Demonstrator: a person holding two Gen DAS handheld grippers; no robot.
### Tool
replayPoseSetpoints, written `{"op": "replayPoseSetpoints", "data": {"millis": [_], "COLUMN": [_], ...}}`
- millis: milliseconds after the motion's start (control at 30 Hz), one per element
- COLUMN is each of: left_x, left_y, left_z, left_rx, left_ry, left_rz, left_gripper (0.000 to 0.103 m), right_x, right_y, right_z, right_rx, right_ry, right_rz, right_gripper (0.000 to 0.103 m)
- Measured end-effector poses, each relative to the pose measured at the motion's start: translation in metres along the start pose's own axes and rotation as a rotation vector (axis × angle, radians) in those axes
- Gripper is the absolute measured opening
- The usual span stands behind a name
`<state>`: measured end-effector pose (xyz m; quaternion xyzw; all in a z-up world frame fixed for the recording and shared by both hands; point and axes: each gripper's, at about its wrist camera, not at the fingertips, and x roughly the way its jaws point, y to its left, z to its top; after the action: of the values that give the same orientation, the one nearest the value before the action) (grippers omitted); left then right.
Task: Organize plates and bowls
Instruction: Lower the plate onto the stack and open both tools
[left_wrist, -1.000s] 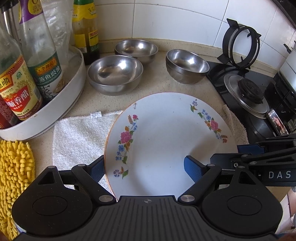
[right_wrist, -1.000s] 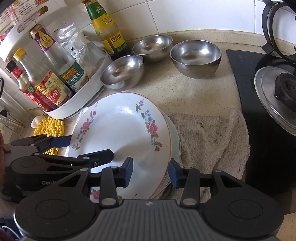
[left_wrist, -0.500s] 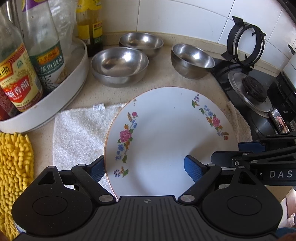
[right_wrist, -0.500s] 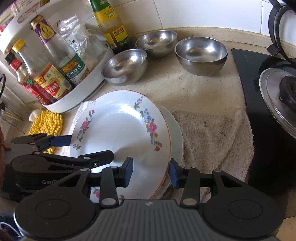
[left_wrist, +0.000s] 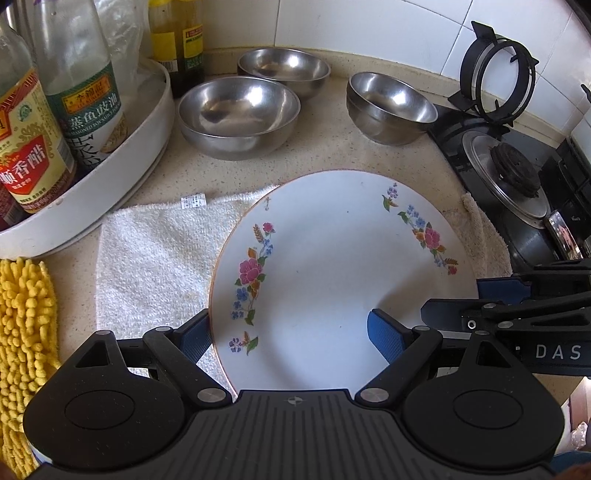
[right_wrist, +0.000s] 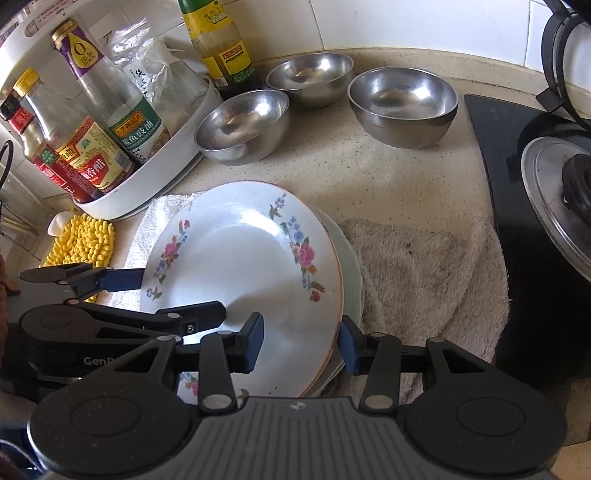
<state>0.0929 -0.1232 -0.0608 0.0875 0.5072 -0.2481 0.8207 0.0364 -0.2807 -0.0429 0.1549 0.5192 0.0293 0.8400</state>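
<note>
A stack of white floral plates (left_wrist: 332, 273) (right_wrist: 243, 266) sits over two towels on the counter. My left gripper (left_wrist: 291, 336) straddles the stack's near left rim, one finger outside and one over the top plate. My right gripper (right_wrist: 301, 341) straddles the right rim the same way, blue pads close to the stacked edges. Whether either squeezes the plates I cannot tell. Three steel bowls stand behind: a left one (left_wrist: 238, 116) (right_wrist: 243, 125), a back one (left_wrist: 284, 70) (right_wrist: 310, 77), and a right stacked pair (left_wrist: 391, 107) (right_wrist: 402, 105).
A white tray (left_wrist: 122, 166) (right_wrist: 173, 155) of sauce bottles stands at the left. A yellow chenille cloth (left_wrist: 26, 332) (right_wrist: 83, 240) lies at the near left. The black gas stove (left_wrist: 517, 177) (right_wrist: 546, 177) lies at the right, with a beige towel (right_wrist: 424, 269) beside it.
Both cameras have dipped and moved slightly toward the bowls. The plates stay between both pairs of fingers; finger spacing looks unchanged.
</note>
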Motion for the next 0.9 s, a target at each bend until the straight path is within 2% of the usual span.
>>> {"op": "replayPoseSetpoints", "data": {"millis": [67, 267, 600, 733, 900], "left_x": [0.001, -0.007, -0.012, -0.017, -0.013], "left_y": [0.002, 0.009, 0.012, 0.018, 0.032], "left_z": [0.002, 0.009, 0.026, 0.044, 0.068], "left_rx": [-0.006, -0.018, -0.029, -0.061, -0.158], "left_ry": [0.002, -0.038, -0.076, -0.123, -0.150], "left_rz": [-0.009, -0.024, 0.011, 0.046, 0.078], "left_gripper": [0.088, 0.087, 0.088, 0.090, 0.091], "right_x": [-0.001, -0.004, -0.019, -0.016, -0.005], "right_y": [0.000, -0.003, -0.015, -0.015, -0.009], "right_z": [0.001, 0.004, 0.020, 0.038, 0.085], "right_rx": [-0.002, -0.002, 0.024, -0.006, -0.053], "right_ry": [-0.011, -0.042, -0.119, -0.119, -0.137], "right_rz": [-0.009, -0.027, -0.017, -0.001, 0.030], "right_gripper": [0.057, 0.058, 0.058, 0.058, 0.058]}}
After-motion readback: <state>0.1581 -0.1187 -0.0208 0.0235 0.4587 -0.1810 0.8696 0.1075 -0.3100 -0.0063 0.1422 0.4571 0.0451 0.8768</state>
